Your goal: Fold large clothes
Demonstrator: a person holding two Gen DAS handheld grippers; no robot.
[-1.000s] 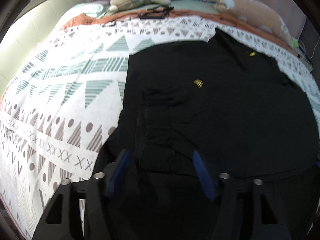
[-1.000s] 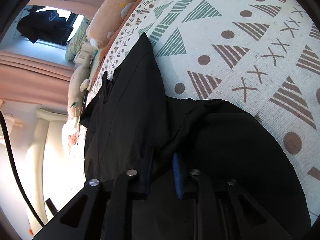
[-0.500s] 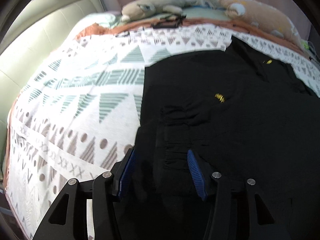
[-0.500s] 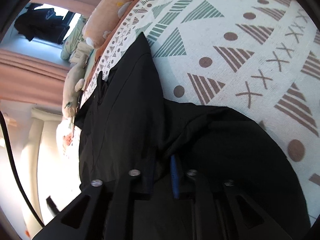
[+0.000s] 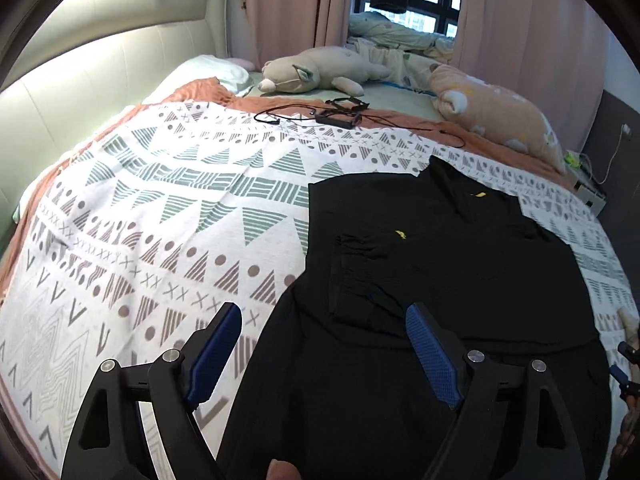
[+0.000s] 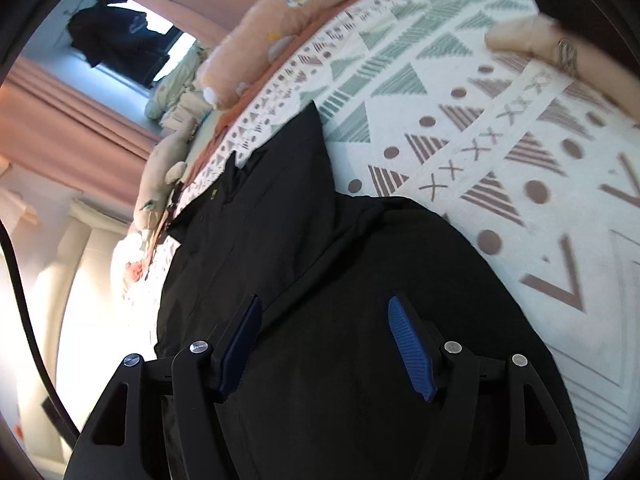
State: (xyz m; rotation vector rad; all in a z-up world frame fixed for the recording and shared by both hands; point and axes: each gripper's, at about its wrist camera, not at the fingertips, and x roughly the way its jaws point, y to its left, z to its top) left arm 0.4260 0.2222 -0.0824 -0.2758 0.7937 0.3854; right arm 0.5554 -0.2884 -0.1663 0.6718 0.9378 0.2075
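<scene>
Black garment is lying spread across the lower right of the left wrist view, on the patterned bedspread, with a sleeve already folded in over its body; in the right wrist view it is filling the lower centre. Left gripper is hovering at the bottom of the frame, jaws standing wide and holding nothing; right gripper is likewise gaping, its pads clear of the cloth beneath.

Risks are showing: the turned-in sleeve is sitting loose and could slide back out if the next grab drags the fabric; black on black is hiding the hem, so a jaw could well pinch two layers, or snag the bedspread instead.

Against a second ago, both sets of jaws have just been opening, and nothing is caught between them now, where the right pair was nearly pinched together over the fabric; both cameras are sitting higher and farther back, the window and curtains now entering the top of the left view.
</scene>
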